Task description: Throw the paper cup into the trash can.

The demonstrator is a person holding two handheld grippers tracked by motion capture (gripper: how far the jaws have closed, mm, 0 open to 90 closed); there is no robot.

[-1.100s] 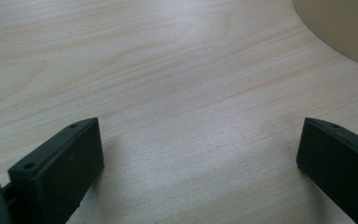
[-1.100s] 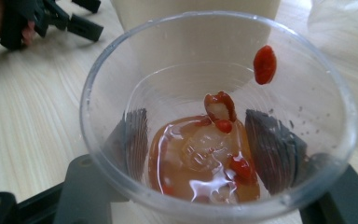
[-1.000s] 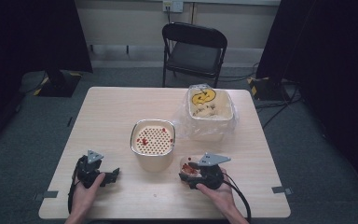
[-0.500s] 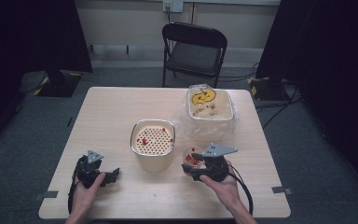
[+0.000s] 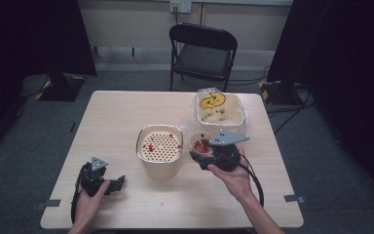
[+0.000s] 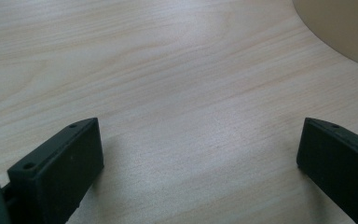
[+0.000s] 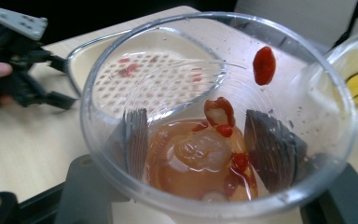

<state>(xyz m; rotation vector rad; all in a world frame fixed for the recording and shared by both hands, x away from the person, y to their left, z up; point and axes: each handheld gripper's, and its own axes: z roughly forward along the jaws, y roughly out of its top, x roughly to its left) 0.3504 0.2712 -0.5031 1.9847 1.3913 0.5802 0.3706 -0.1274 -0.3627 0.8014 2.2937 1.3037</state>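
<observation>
The right gripper (image 5: 202, 157) clamps a clear plastic cup (image 5: 202, 145) between its jaws; in the right gripper view both dark jaw pads press the cup (image 7: 214, 126) from either side. The cup holds orange-red liquid, a pale lump and small red pieces, with one red piece (image 7: 264, 65) stuck high on the inner wall. In the high view the cup hangs just at 3 o'clock of a cream strainer tub (image 5: 159, 148), whose perforated insert carries a few red bits. At 12 o'clock of the cup sits a clear bag (image 5: 219, 109) of pale food with a yellow print, probably a face. The left gripper (image 5: 114, 184) rests low on the wooden table (image 5: 117, 117) at about 7 o'clock of the tub, its jaws spread wide over bare wood, nothing between them.
</observation>
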